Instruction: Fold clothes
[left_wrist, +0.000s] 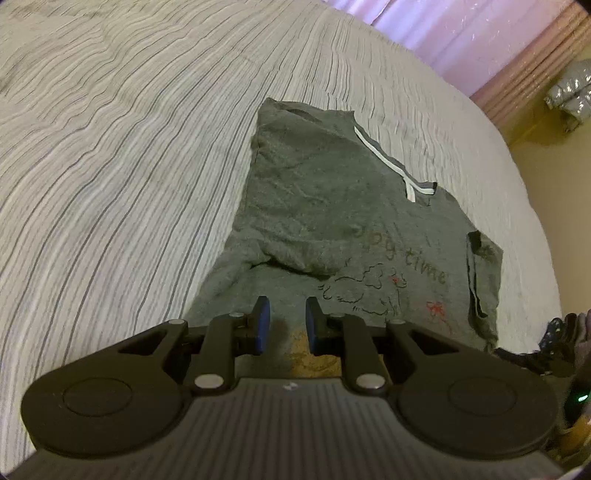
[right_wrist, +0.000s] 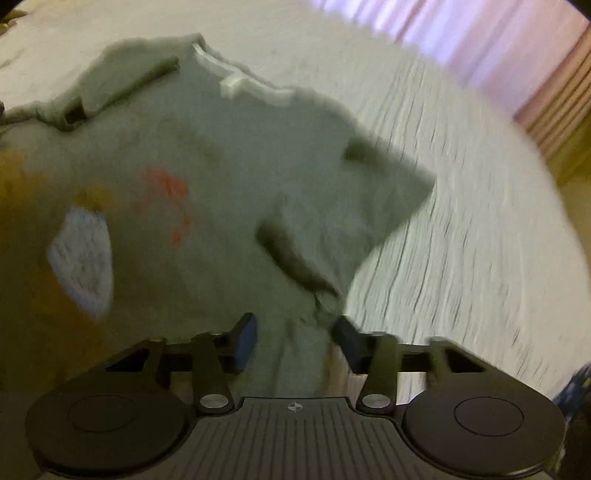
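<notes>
grey t-shirt (left_wrist: 332, 221) lies lengthwise on the bed (left_wrist: 110, 147), collar away.

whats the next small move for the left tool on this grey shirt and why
Probably close the left tool on the near hem of the grey shirt. It hangs open right over that edge, and one side is already folded inward, so gripping the hem would let it fold upward.
</notes>
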